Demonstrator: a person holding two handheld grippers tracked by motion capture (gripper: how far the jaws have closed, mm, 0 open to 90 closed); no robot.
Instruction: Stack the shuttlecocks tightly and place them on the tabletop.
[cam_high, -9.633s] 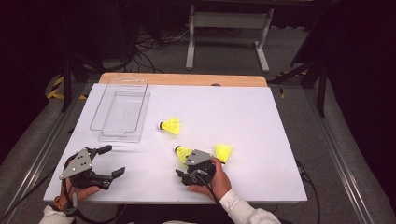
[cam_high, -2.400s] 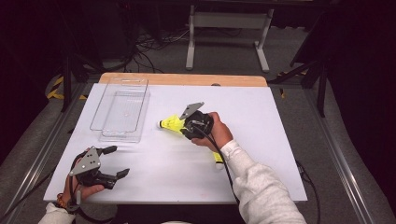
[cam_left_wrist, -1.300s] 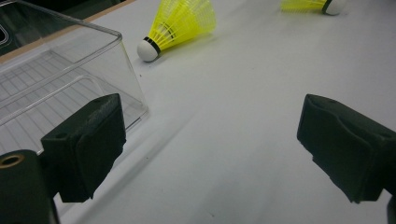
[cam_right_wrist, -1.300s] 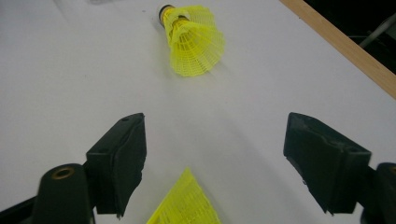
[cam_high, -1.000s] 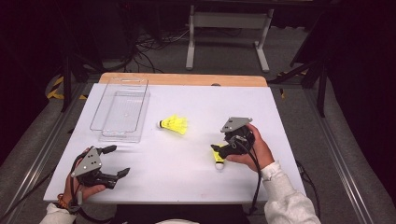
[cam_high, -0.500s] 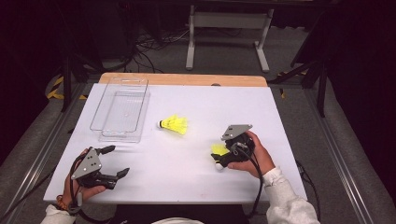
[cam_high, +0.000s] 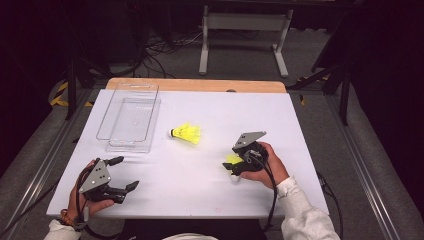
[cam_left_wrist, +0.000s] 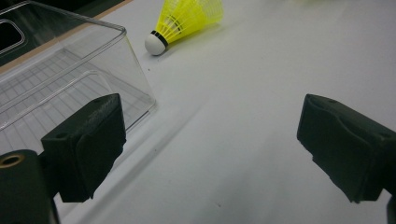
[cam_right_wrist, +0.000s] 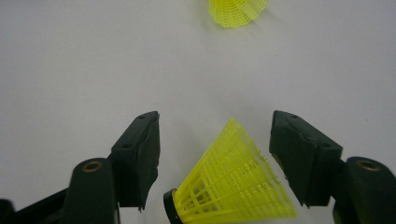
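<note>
We are closing the right gripper (cam_right_wrist: 212, 161) around the near shuttlecock (cam_right_wrist: 231, 186) lying on the desk (cam_high: 210, 185); the jaws have just been narrowing, skirt between them, pads not yet pressing. Risk: the mesh skirt is crushing or squirting out sideways if we are squeezing off-centre. Left gripper (cam_left_wrist: 210, 154) is resting wide open, empty, beside the clear tray (cam_left_wrist: 70, 70); second shuttlecock (cam_high: 186, 133) mid-desk.
</note>
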